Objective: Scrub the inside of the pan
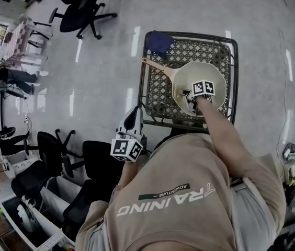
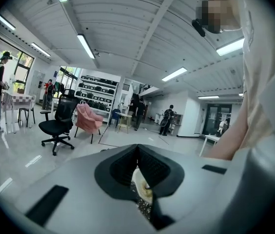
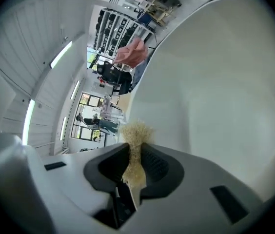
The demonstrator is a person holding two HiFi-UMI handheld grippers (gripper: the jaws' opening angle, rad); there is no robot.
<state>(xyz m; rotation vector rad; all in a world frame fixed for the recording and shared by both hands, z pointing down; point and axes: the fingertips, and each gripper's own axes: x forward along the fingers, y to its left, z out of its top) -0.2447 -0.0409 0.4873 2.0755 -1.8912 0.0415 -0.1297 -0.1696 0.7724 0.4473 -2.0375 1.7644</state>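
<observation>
One wire-mesh table bears one cream pan, with the right gripper down inside it. Only the right gripper view shows those jaws clamped on one straw-coloured scrubber tuft, the pan's pale wall just beyond. Only the left gripper view shows the left gripper with jaws closed together.

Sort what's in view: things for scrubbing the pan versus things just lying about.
For the job: pan, fibre scrubber, right gripper clamping it, wire table under the pan.
Lying about: blue cloth on the table's corner, black office chair on the floor.
</observation>
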